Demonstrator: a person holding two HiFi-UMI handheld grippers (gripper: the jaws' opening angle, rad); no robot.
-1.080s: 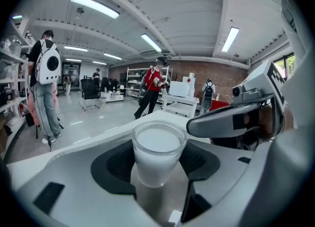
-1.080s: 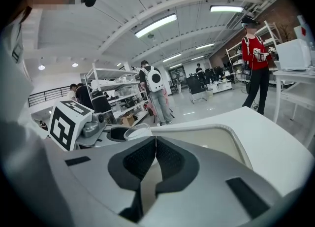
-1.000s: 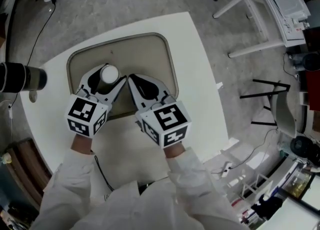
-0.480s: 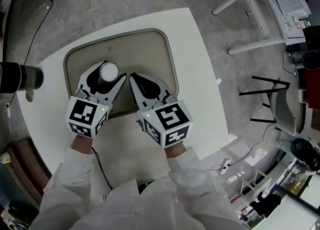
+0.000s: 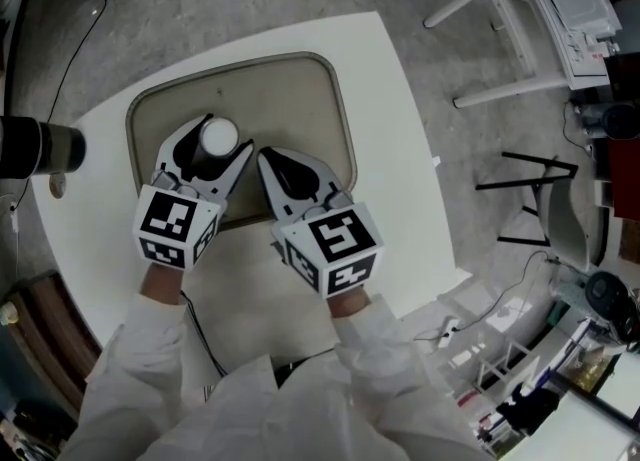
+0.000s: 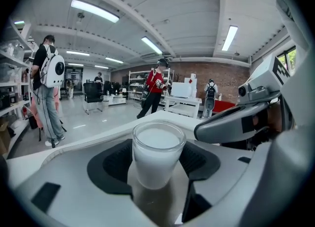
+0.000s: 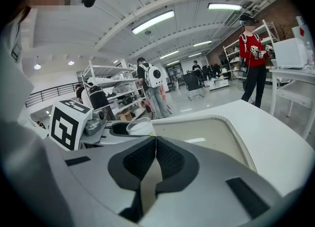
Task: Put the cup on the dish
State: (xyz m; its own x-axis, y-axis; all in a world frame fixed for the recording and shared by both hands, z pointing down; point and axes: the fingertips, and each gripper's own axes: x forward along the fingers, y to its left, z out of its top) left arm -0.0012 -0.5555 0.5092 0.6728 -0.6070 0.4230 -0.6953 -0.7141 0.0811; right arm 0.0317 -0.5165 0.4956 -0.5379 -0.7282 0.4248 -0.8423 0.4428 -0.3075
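Squeezed the cup (image 6: 156,152) between the two black pads of the left gripper (image 5: 224,137), one pad on each side. Held it upright at the near left part of the tan dish (image 5: 300,99) (white inside, clear rim on top). Could not tell if the cup's bottom touched the dish. Pressed the right gripper (image 5: 264,156) tight shut with nothing in it, just beside the left one, its tip over the near middle of the dish. Found the dish lying flat on the white table (image 5: 400,149), toward the far left side.
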